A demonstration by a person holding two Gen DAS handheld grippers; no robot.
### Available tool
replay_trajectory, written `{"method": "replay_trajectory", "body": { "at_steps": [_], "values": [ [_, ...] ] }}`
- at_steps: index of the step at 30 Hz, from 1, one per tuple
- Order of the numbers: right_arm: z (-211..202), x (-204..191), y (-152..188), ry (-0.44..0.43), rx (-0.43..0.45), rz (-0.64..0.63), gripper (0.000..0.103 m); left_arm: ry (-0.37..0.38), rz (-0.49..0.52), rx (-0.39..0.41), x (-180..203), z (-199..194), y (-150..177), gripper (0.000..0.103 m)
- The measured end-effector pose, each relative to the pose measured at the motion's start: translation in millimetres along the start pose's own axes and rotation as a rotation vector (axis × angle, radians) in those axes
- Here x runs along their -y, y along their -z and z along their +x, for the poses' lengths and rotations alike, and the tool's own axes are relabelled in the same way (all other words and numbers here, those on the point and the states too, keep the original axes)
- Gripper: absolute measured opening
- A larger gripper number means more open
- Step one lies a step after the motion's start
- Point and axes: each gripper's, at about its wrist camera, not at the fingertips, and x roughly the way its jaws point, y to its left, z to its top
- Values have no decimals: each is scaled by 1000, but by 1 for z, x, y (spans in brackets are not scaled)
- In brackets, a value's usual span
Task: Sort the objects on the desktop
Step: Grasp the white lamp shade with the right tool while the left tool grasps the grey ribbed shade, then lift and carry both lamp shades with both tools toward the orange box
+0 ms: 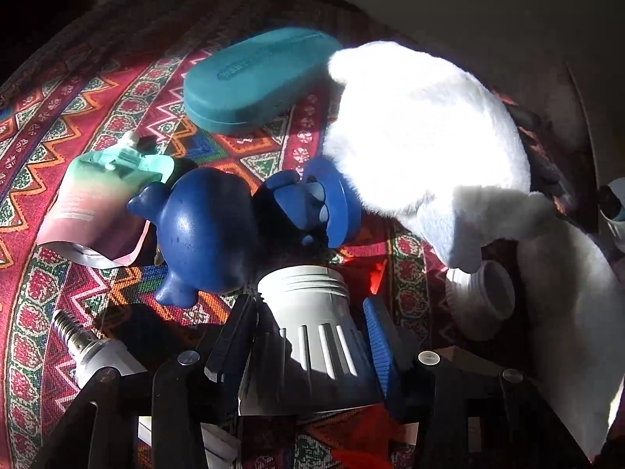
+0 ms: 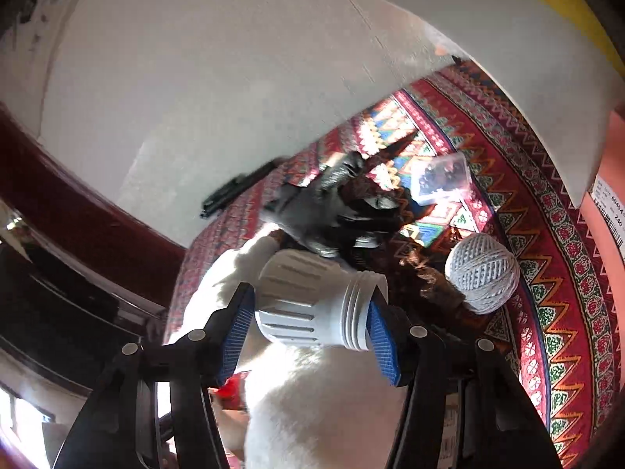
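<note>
Two white ribbed lamp housings are in play here, one per tool. In the left wrist view, going left to right: a bulb with a metal screw base (image 1: 84, 346) pokes in at the near left edge of the counter (image 1: 47, 285), which is covered in a red patterned cloth. Next comes a pink-green pouch (image 1: 93, 211), then a blue rubber toy (image 1: 203, 234) touching a blue wheeled piece (image 1: 320, 203). A teal glasses case (image 1: 258, 78) lies further back. The left tool (image 1: 308, 332) is clamped on a white ribbed housing (image 1: 312, 312), threaded end pointing away. A white plush toy (image 1: 422, 133) fills the right side, with another white threaded part (image 1: 484, 297) just under it.

In the right wrist view, the right tool (image 2: 308, 324) grips its own lamp housing (image 2: 312, 305) sideways, over the plush (image 2: 324, 402). A black glove (image 2: 328, 211) lies just beyond it, a clear plastic box (image 2: 441, 176) farther back, and a ball of white twine (image 2: 482, 271) sits to the right.
</note>
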Motion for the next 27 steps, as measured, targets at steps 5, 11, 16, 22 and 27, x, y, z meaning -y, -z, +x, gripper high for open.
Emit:
{"method": "replay_trajectory", "body": {
  "at_steps": [5, 11, 16, 22, 27],
  "values": [
    [-68, -29, 22, -84, 112, -53, 15, 38, -34, 8, 0, -18, 15, 47],
    [-63, 5, 46, 1, 27, 57, 67, 32, 15, -40, 12, -23, 41, 47],
    [-74, 58, 78, 237, 13, 163, 85, -16, 90, -72, 20, -17, 50, 53],
    [-112, 89, 97, 342, 81, 238, 85, -16, 75, -114, 19, -9, 52, 57],
    [-145, 96, 123, 348, 169, 298, 85, -10, 67, -125, 17, -9, 51, 59]
  ]
}}
